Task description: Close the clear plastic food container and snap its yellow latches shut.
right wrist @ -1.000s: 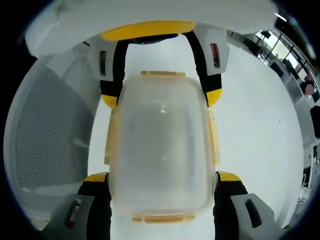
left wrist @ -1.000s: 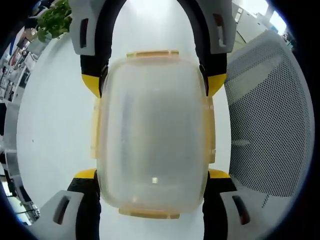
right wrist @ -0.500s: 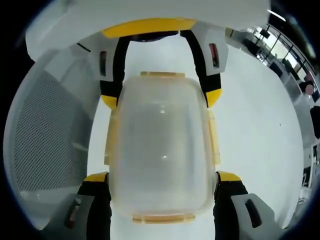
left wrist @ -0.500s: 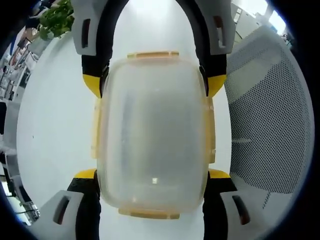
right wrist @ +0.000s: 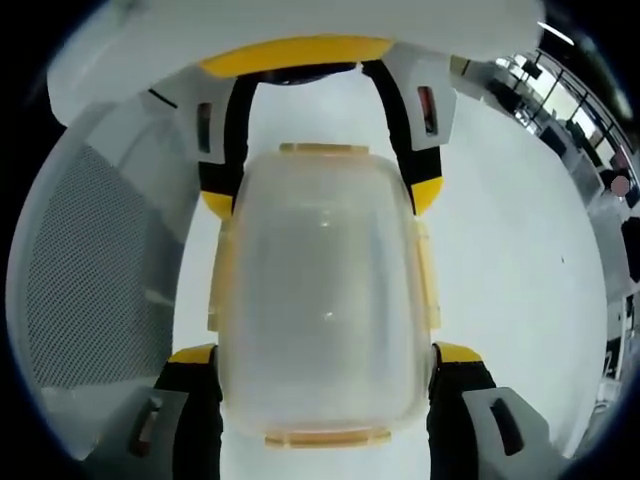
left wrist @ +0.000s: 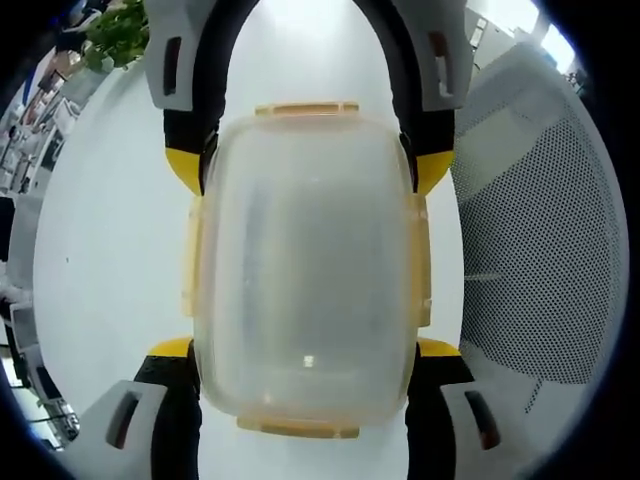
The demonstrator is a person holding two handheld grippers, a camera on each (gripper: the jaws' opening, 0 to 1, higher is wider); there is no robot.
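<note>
In the left gripper view, the clear plastic food container (left wrist: 305,270) sits between the left gripper (left wrist: 305,350) rising from the bottom and the right gripper (left wrist: 305,170) coming in from the top, above the white surface (left wrist: 110,250). The left gripper's yellow-tipped jaws stand at either side of the container's near end and appear clamped on it, and the other pair flanks the far end the same way. Pale yellow latches (left wrist: 306,107) show at both short ends and along the long sides. A grey mesh chair (left wrist: 540,230) stands to the right and a green plant (left wrist: 115,35) at upper left.

In the right gripper view, the container (right wrist: 320,300) lies the same way, the right gripper (right wrist: 320,365) gripping its near end and the left gripper (right wrist: 320,190) flanking the far one. Whether the latches (right wrist: 323,149) are already snapped flat is hard to tell through the frosted plastic.

The box looks empty, so probably light, with thin walls likely to flex and smooth sides that could slip. The firmer rim beside a latch seems the best hold, leaving the other jaws free to press each latch down.
</note>
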